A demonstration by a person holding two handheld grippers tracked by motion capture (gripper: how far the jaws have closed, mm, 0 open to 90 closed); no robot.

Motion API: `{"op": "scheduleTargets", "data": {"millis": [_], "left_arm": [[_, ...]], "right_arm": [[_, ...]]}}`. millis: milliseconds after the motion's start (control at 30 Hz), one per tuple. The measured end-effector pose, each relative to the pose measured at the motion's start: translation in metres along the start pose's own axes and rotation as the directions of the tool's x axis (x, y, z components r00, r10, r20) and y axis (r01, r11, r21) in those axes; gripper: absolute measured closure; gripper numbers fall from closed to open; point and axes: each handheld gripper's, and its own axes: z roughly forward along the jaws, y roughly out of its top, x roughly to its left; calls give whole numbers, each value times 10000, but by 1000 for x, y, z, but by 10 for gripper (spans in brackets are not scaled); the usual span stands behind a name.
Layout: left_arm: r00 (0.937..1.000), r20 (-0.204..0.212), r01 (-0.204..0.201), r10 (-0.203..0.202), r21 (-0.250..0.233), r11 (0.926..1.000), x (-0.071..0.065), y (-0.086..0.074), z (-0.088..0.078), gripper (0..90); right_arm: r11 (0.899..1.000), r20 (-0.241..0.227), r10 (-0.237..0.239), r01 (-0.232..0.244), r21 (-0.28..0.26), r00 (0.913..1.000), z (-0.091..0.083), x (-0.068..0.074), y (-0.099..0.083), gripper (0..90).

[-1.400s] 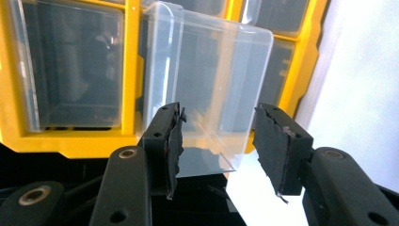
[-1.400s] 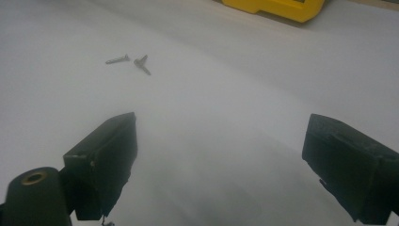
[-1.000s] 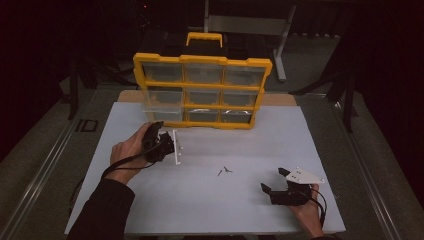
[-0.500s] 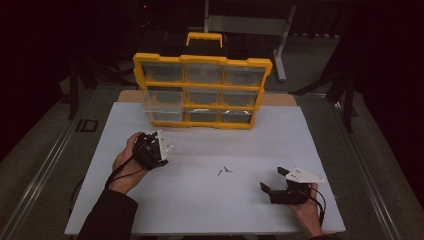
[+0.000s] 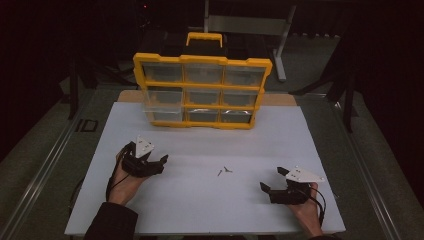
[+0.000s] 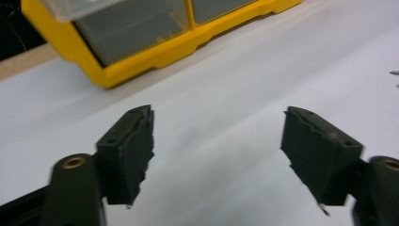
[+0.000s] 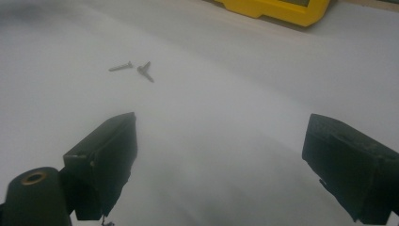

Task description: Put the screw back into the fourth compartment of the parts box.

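Observation:
A yellow organizer (image 5: 202, 90) with clear drawers stands upright at the back of the white table sheet (image 5: 210, 210). Its left middle drawer (image 5: 159, 104) sticks out a little. Two small screws (image 5: 223, 171) lie loose near the sheet's middle. My left gripper (image 5: 162, 164) rests low over the sheet at the front left, pointing right; its jaws have just been opening and nothing is between them (image 6: 219, 113). The right gripper (image 5: 271, 178) sits at the front right, open and empty (image 7: 223, 120), with the screws (image 7: 134, 69) ahead of it.
The organizer's bottom edge (image 6: 141, 66) is close ahead of the left gripper. A wooden board edge (image 5: 280, 99) shows behind the sheet. Metal rails (image 5: 45, 165) run along both sides of the table. A dark frame (image 5: 280, 35) stands behind.
The left hand has drawn back from the organizer toward the front left and sunk to the sheet, its jaws spreading wider. The right hand has stayed put.

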Motion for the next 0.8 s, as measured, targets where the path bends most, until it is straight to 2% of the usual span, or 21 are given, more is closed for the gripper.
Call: {"op": "scheduleTargets", "data": {"millis": [200, 267, 433, 533, 567, 667, 700, 733, 800], "left_arm": [[9984, 185, 540, -533, -392, 9978, 0, -17, -6, 200], [9978, 250, 620, -610, -408, 9972, 1, -22, -7, 190], [9949, 512, 914, -875, -807, 9925, 5, -29, -12, 151], [9921, 652, 1121, -1069, -832, 9902, 6, -33, -14, 115], [9893, 783, 1294, -1233, -787, 9885, 8, -36, -15, 115], [9832, 1228, 1482, -1352, -1035, 9835, 12, -39, -20, 5], [9840, 1214, 1444, -1306, -1130, 9830, 12, -40, -21, 5], [9879, 1043, 1278, -1151, -1241, 9840, 12, -42, -23, 1], [9892, 985, 1218, -1087, -1377, 9830, 13, -44, -26, 1]], "right_arm": [[10000, 13, 19, -19, -4, 10000, -1, 0, 0, 107], [10000, 9, 29, -29, 2, 10000, 0, 0, 0, 107], [10000, 20, 31, -31, 7, 10000, -1, 0, 0, 107], [10000, 44, 32, -32, -22, 10000, -1, 0, 0, 107], [10000, 37, 37, -37, -45, 10000, -1, 0, 0, 107], [10000, -8, 5, -5, -74, 10000, -2, 1, 1, 107], [10000, -8, 5, -5, -74, 10000, -2, 1, 1, 107], [10000, -6, 5, -5, -50, 10000, -2, 1, 1, 107], [10000, -5, 8, -8, -17, 10000, -1, 1, 1, 107]]}}
